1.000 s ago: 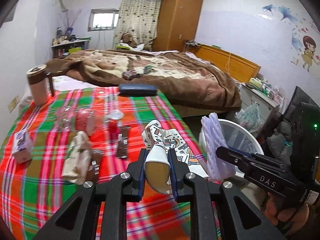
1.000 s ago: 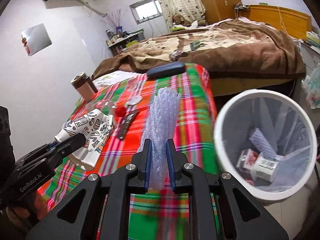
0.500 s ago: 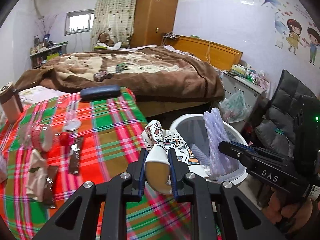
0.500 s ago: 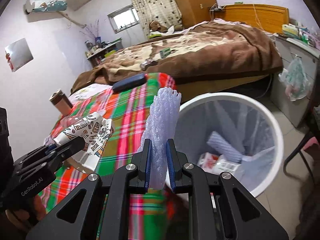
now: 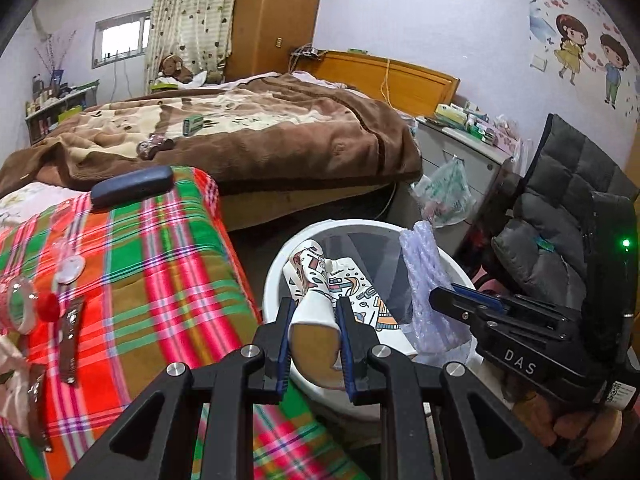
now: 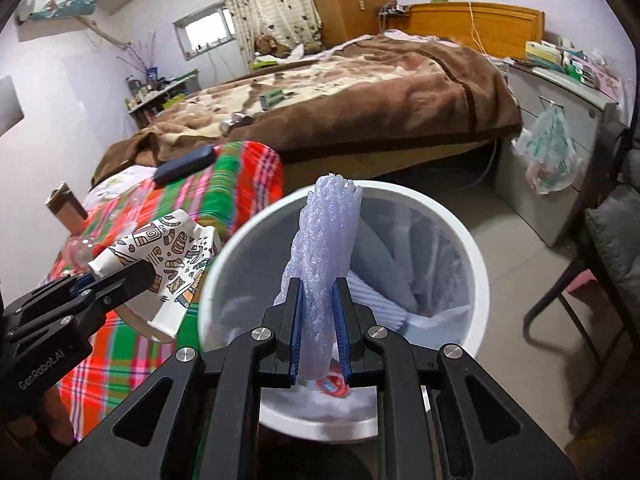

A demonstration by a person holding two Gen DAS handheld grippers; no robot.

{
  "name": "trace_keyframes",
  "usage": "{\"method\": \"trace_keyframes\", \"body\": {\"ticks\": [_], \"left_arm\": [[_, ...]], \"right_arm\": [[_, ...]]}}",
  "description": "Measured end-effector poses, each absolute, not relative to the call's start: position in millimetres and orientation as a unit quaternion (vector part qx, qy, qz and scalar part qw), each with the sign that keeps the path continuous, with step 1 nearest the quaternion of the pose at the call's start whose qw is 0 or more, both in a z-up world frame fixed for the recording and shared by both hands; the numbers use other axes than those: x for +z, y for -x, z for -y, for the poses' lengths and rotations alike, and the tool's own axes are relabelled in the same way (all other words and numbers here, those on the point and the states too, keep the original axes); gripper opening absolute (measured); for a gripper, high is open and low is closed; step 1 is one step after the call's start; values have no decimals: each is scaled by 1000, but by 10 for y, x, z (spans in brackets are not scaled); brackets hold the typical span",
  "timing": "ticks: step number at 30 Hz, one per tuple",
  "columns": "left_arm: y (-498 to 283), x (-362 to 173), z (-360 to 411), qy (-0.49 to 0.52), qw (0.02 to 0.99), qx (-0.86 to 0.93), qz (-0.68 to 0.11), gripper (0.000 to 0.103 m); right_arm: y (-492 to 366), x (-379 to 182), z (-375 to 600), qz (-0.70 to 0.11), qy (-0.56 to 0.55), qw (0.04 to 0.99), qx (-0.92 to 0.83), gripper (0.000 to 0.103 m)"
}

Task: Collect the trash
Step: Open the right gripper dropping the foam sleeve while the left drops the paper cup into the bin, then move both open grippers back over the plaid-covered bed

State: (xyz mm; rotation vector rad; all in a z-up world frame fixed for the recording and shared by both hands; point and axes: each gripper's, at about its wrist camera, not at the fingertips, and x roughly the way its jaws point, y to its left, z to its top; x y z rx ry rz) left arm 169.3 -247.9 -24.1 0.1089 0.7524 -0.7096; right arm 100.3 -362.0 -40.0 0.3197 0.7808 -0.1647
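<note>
Both grippers have swung away from the plaid-covered bench (image 5: 132,264) since a second ago and now hang over the white trash bin (image 6: 476,280), which fills the middle of each view where the cloth used to be. Beyond the bench lies the bed (image 5: 248,136) under its brown blanket. The bin stands on the floor just beside the bench edge, lined with a pale bag, with crumpled wrappers and paper in its bottom. On the bench remain a dark case (image 5: 132,186) at the far edge, a tape roll (image 5: 16,306) and a red cap (image 5: 48,306) to the left.

The left gripper (image 5: 314,330) is pinching a crushed patterned paper cup (image 5: 320,280), held at the near rim of the bin with its printed side reaching in over the opening. The right gripper (image 6: 320,320) is pressed together on a rolled strip of bubble wrap (image 6: 326,236), which stands upright between its blue pads, directly above the bin's mouth.
</note>
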Motion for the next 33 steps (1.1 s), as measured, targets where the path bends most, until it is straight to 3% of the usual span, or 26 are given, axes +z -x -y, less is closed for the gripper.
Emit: {"method": "trace_keyframes", "body": {"ticks": [11,16,19,21,33], "left_arm": [[-1794,-397,2689,-58,856,-346,-380,23],[-1780,-376,2645,-53,860,-341,-377,25],[-1745,-341,2593,-51,862,-341,-371,39],[-1730,-315,2548,-46,863,-342,-368,44],[-1590,-183,2203,-33,876,-323,-358,44]], "right_arm": [[-1065,-582,3742,-418,-136,892,-106,19],[-1023,-558,3742,-415,-135,893,-107,26],[-999,-521,3726,-408,-134,897,-106,37],[-999,-518,3712,-406,-136,898,-104,50],[-924,-391,3527,-385,-140,908,-93,50]]}}
